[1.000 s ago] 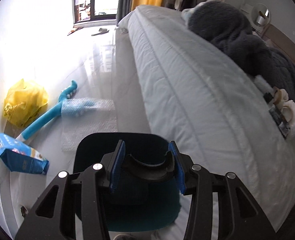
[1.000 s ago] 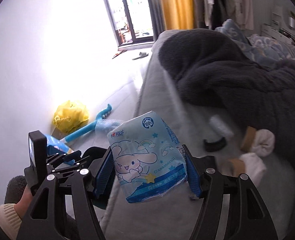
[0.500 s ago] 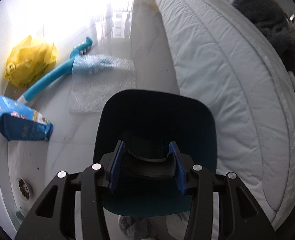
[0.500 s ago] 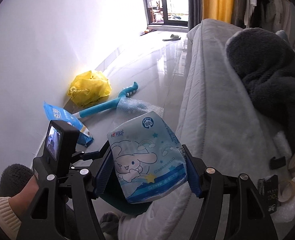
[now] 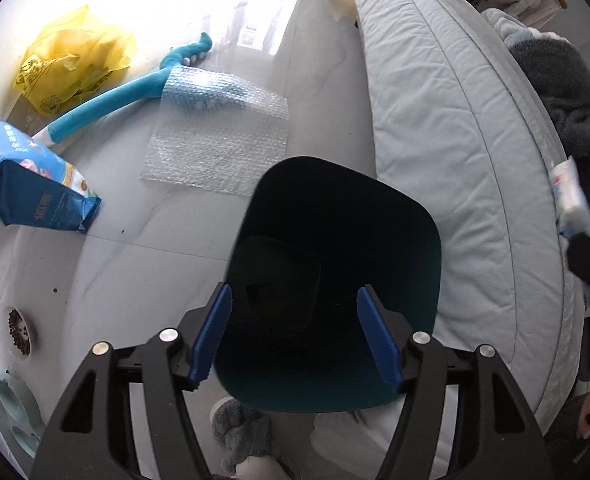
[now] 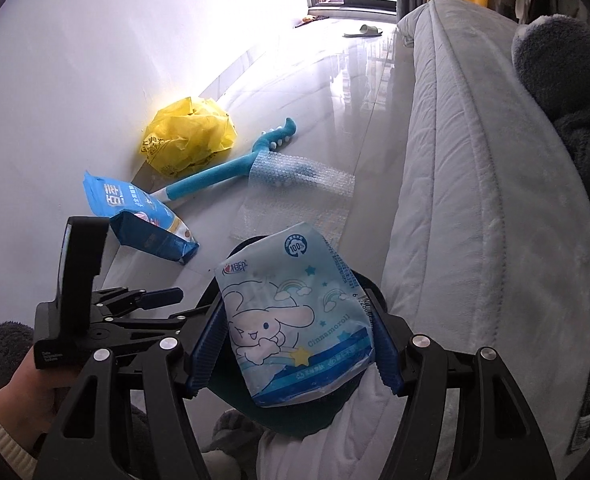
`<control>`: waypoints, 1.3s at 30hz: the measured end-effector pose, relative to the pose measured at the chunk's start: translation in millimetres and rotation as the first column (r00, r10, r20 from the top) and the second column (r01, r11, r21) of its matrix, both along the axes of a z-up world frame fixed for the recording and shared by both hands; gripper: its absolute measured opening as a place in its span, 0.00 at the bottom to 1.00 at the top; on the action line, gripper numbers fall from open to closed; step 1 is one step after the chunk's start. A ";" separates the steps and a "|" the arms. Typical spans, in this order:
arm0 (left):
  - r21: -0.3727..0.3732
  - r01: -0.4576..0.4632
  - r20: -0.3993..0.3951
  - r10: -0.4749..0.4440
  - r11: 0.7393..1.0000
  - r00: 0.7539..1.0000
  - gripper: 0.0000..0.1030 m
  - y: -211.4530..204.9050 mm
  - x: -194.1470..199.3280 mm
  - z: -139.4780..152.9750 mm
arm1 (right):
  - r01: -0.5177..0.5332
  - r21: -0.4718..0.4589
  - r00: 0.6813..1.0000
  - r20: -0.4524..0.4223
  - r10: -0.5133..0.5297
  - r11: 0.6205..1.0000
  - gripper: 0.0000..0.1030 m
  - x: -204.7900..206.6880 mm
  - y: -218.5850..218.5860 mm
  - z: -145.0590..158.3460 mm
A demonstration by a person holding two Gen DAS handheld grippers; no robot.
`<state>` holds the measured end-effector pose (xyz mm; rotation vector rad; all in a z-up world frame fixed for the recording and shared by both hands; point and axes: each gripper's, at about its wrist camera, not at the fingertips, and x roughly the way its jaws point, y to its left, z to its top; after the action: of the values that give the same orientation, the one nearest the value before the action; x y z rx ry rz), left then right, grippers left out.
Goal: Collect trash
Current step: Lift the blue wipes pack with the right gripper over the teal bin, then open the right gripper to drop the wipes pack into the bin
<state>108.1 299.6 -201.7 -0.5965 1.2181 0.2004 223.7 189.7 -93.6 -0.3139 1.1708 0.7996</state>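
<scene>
- Blue-and-white tissue pack (image 6: 295, 320) is pinched between the pads of the right gripper (image 6: 293, 344), crinkly plastic, cartoon side facing the camera. That's the trash in hand, and it hangs right over the dark bin (image 5: 335, 292) that stands on the floor tight against the side of the bed (image 5: 455, 140).
- Left gripper (image 5: 295, 334) has nothing in it. Its jaws are opening, roughly mid-width, and they sit above the near rim of the bin with only the bin's dark inside showing between the pads.
- My read: the step is the drop into the bin. The pack is soft and light, so I'd get the right gripper lower and centred over the mouth before letting go, otherwise it can flutter off onto the bedding or the floor.
- Open those right jaws properly wide when releasing. Film wrappers like to cling to one pad, so a small shake may be needed.
- The left one looks free to steady the bin or just get out of the way. From the right wrist view it sits close to the left of the pack, so watch the two rigs don't knock.
- More stuff is lying on the floor for later, all well apart from the bin: bubble wrap sheet (image 5: 219, 136), blue bag (image 5: 35, 196), yellow plastic bag (image 5: 71, 60), and a blue foam stick (image 5: 107, 104) whose end sits under the wrap.
- Can't tell what's already at the bottom of the bin, too dark.
</scene>
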 end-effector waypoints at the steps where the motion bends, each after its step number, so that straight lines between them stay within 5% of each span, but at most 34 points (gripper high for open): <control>1: 0.005 -0.006 -0.001 0.006 1.000 1.000 0.70 2.9 -2.5 1.2 | -0.001 -0.006 1.000 -0.010 0.001 1.000 0.64 0.6 3.4 -4.4; 7: 0.066 -0.032 0.041 0.030 0.997 0.999 0.73 17.2 -18.4 16.1 | -0.004 -0.039 0.998 -0.056 0.002 0.999 0.65 3.6 14.5 -26.3; 18: 0.240 -0.054 0.243 -0.007 0.969 0.970 0.74 18.1 -33.4 74.9 | 0.003 -0.096 0.994 -0.105 -0.013 0.995 0.65 5.7 19.6 -61.6; 26: 0.329 -0.069 0.369 -0.061 0.942 0.928 0.74 7.8 -34.1 114.3 | 0.011 -0.139 0.991 -0.129 -0.030 0.990 0.65 7.8 18.1 -91.7; 36: 0.328 -0.114 0.511 -0.074 0.938 0.856 0.74 1.7 -43.8 156.8 | -0.007 -0.150 0.991 -0.136 -0.013 0.989 0.67 6.5 19.9 -108.4; 39: 0.322 -0.124 0.537 -0.074 0.939 0.841 0.74 1.3 -45.3 165.8 | -0.021 -0.132 0.989 -0.145 0.002 0.991 0.80 4.5 22.0 -111.0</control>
<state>62.8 300.9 -35.9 -0.3232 0.5977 0.2415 228.1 211.6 -204.6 -0.3777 1.3630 0.7656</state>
